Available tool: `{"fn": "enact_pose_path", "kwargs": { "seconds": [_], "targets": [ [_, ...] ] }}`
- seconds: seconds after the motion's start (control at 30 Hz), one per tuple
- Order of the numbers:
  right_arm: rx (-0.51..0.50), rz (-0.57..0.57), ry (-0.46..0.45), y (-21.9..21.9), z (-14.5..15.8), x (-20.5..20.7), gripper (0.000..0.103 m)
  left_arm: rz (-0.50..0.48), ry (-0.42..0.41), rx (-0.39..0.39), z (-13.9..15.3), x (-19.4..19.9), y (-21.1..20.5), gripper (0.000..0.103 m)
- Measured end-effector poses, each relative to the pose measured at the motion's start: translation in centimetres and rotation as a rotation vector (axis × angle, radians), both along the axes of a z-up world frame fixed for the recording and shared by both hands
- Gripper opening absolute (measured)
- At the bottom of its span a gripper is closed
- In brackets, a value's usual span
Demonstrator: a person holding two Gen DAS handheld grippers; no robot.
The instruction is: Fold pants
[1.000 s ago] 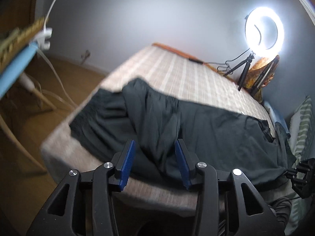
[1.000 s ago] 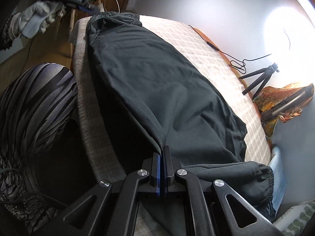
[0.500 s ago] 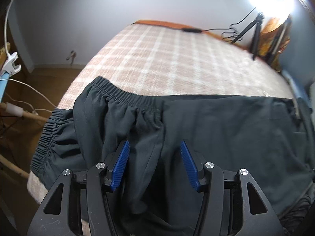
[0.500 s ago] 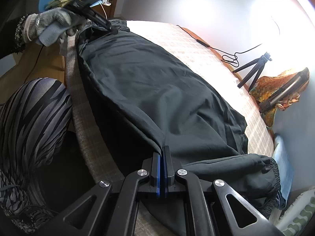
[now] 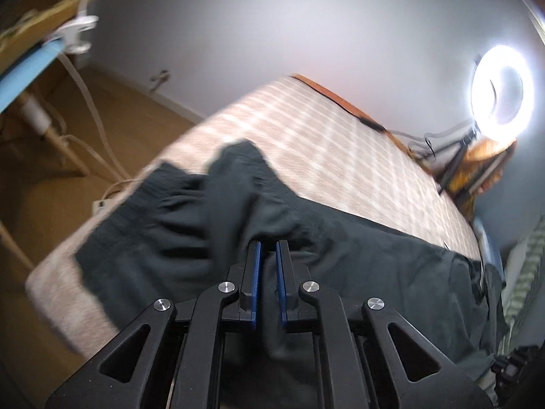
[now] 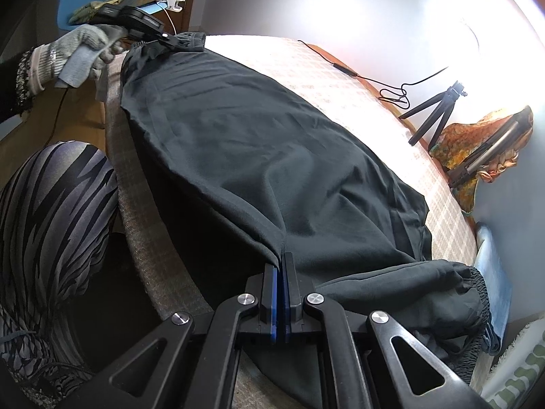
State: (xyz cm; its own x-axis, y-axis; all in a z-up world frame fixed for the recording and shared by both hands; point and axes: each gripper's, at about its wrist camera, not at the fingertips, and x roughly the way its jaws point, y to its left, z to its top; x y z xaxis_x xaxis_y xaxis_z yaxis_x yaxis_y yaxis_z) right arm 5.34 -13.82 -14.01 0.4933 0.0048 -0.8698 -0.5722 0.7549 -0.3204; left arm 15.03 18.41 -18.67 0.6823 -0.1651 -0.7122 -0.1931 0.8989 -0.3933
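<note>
1. The dark green-black pants (image 6: 272, 156) lie lengthwise along the near edge of a bed (image 6: 357, 102) covered in a pale checked sheet, with the far part of the bed bare
2. The right gripper (image 6: 281, 259) has its blue pads pressed flat together on a fold of the pants fabric near the leg end; the cloth rises into a small ridge just above the pads
3. Beside that grip, the elastic leg cuff (image 6: 477, 286) is bunched up at the right edge of the bed
4. The left gripper (image 5: 268, 248) has its jaws drawn in to a narrow slit with a bunch of fabric at the waist end of the pants pinched between them; this view is blurred
5. In the right wrist view the left gripper (image 6: 177, 39) sits at the gathered waistband (image 6: 190, 39), held by a hand in a grey knitted glove (image 6: 81, 51)
6. The person's leg in striped leggings (image 6: 51, 211) is against the near side of the bed
7. A lit ring light (image 5: 500, 92) on a small tripod (image 6: 436, 112) stands beyond the far side of the bed, near an orange patterned cloth (image 6: 477, 136)
</note>
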Motion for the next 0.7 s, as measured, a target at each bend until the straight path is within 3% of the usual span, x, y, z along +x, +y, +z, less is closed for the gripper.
{"fn": "enact_pose_path", "kwargs": {
  "seconds": [0.07,0.13,0.23,0.33,0.4,0.57,0.7],
  "targets": [
    [0.001,0.0,-0.001,-0.1,0.0,0.0,0.0,0.043,-0.018,-0.014,-0.1,-1.3,1.4,0.007],
    [0.003,-0.001,0.002,-0.2,0.0,0.0,0.0,0.097,-0.053,-0.076,-0.1,-2.6,3.0,0.007],
    [0.0,0.0,0.008,-0.2,-0.2,0.0,0.0,0.058,-0.054,-0.043,0.4,-2.5,2.8,0.008],
    [-0.001,-0.001,0.012,-0.2,-0.3,0.1,0.0,-0.049,-0.053,0.079,1.4,-1.1,0.0,0.028],
    [0.001,-0.004,0.011,-0.2,-0.3,0.0,0.001,-0.138,-0.031,0.139,1.6,0.3,-2.3,0.053],
    [0.001,-0.01,0.014,-0.4,-0.4,-0.2,0.001,-0.24,0.063,0.229,0.6,4.1,-6.1,0.053],
    [-0.004,-0.012,0.017,-0.6,-0.6,-0.4,0.001,-0.217,0.136,0.304,-0.7,6.6,-7.3,0.053]
  ]
}}
